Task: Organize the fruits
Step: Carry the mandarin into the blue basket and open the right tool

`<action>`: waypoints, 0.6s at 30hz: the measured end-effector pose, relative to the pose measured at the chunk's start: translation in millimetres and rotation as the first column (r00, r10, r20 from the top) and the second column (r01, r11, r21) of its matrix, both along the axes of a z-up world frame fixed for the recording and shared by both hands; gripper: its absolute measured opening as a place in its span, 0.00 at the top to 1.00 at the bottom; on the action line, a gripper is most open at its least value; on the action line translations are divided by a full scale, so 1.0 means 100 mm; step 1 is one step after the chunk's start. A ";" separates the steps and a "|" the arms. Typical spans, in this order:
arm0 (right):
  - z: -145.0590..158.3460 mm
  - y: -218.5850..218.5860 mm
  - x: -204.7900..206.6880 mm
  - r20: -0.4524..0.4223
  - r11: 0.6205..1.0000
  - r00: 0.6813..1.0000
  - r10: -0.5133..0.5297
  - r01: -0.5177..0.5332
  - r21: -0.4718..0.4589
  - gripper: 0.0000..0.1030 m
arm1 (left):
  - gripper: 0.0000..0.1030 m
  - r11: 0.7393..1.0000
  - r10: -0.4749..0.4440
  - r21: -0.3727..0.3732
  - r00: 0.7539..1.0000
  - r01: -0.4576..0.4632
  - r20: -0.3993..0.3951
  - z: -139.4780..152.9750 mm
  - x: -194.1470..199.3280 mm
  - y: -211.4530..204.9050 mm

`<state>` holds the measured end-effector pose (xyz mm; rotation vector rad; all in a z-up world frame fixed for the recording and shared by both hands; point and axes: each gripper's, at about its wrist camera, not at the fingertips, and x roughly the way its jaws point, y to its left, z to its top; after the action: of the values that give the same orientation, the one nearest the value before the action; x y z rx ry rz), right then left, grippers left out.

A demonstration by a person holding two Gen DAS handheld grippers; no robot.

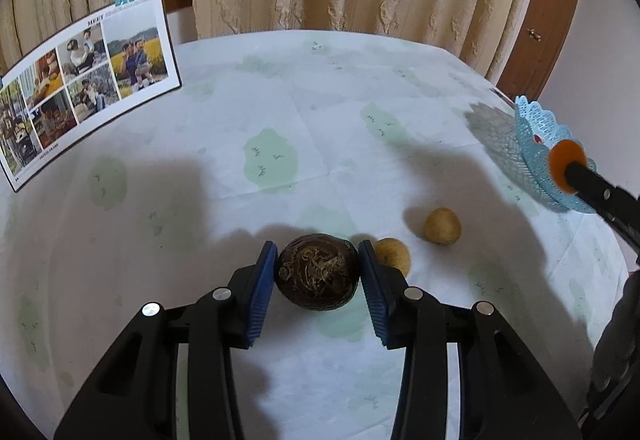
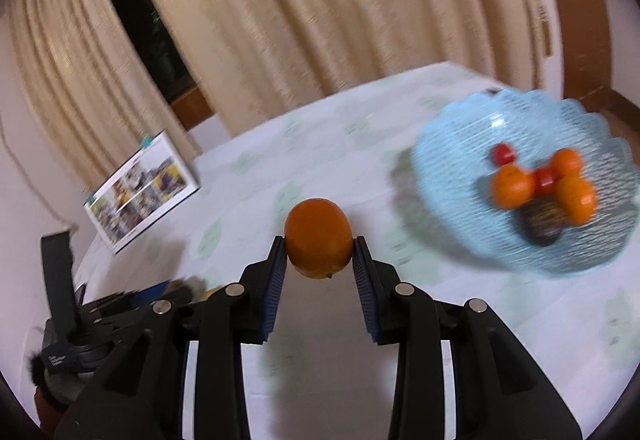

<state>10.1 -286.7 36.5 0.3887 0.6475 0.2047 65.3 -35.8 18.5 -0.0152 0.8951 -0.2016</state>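
My left gripper [image 1: 318, 246] points down at the table, its blue pads pressed on both sides of a dark brown wrinkled fruit [image 1: 318, 276] that sits on the tablecloth. Two small tan fruits lie just right of it, one [image 1: 394, 256] beside the right finger and one [image 1: 442, 226] a little farther off. My right gripper [image 2: 319, 240] is shut on an orange [image 2: 319, 238] and holds it above the table, left of the light blue mesh basket [image 2: 460, 144]. The basket holds several oranges, small red fruits and a dark fruit. In the left wrist view that orange [image 1: 566, 164] shows in front of the basket [image 1: 532, 136].
A clipped photo board [image 1: 92, 80] stands at the table's far left [image 2: 140, 188]. Beige curtains hang behind the round table with its white and green cloth [image 1: 320, 100]. A wooden door [image 1: 536, 20] is at the back right.
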 end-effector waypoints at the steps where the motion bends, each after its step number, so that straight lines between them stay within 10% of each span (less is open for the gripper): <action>1: 0.01 -0.06 -0.01 0.003 1.000 1.000 -0.014 0.014 0.002 0.66 | 0.59 1.000 -0.002 0.001 1.000 0.002 0.002 0.01 -0.01 -0.02; 18: -0.09 -1.14 -0.17 0.010 0.956 0.956 -0.294 0.294 -0.013 0.63 | 0.59 0.996 -0.084 0.018 0.995 0.084 0.044 0.24 -0.02 -0.54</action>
<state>-7.3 -401.2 27.0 0.4651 0.5749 -0.0825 63.6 -90.2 42.2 0.0421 0.8531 -0.2721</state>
